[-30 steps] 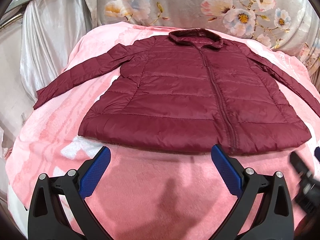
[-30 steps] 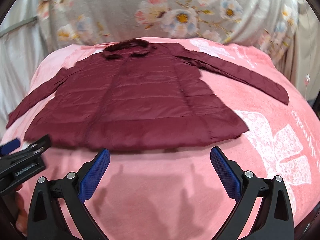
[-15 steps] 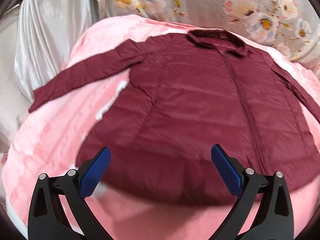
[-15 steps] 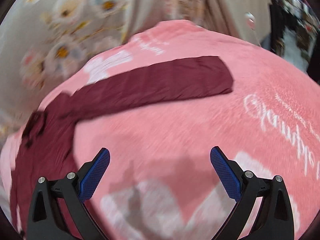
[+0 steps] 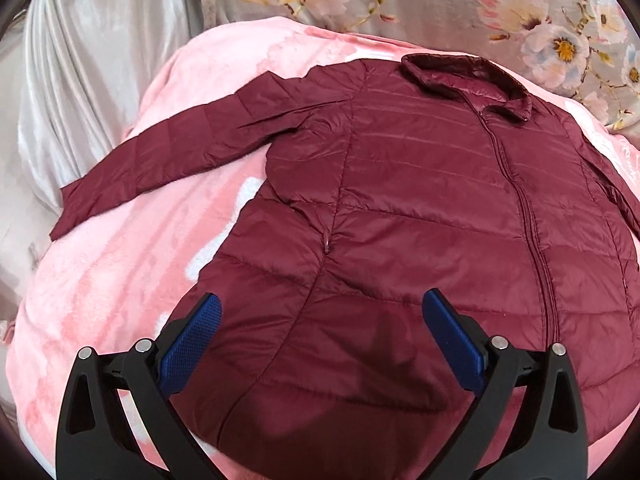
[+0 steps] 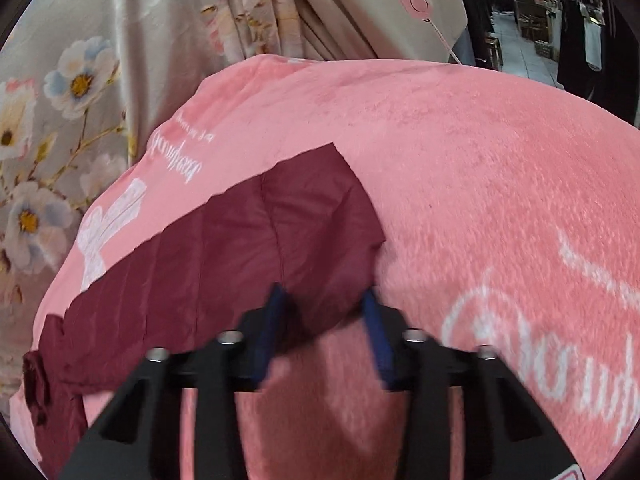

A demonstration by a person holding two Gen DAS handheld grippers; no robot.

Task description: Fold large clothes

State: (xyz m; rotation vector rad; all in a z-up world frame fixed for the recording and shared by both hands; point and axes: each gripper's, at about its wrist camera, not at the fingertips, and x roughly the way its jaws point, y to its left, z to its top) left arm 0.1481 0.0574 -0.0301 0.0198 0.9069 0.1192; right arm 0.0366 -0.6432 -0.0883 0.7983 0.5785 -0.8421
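Left wrist view: jacket (image 5: 400,216) lies flat, front up, on the pink blanket (image 5: 120,280), zipper (image 5: 532,240) closed, collar (image 5: 464,74) at the far end. Its hem runs under the frame bottom and is cut off; the right sleeve is mostly lost past the right edge. Left sleeve (image 5: 172,152) is fully visible, stretched out toward the satin drape (image 5: 80,80). Fabric is dark maroon, quilted, slightly shiny, with a small pocket zip near the left side seam. Left tool (image 5: 320,328) is released, jaws wide apart above the lower left front panel; whether the pads touch the fabric is unclear.

Right wrist view is motion-blurred. It shows only the right sleeve (image 6: 224,260), lying diagonally across the blanket, cuff end nearest. Right tool (image 6: 324,320) has its jaws drawn in around the cuff corner, fabric bunched between the pads (image 6: 268,332); looks like it's grasping the cuff, though blur hides the actual contact. Jacket body is cut off at lower left there. This view alone shows white script printed on the blanket, floral curtain (image 6: 60,120), and a shop interior at upper right.
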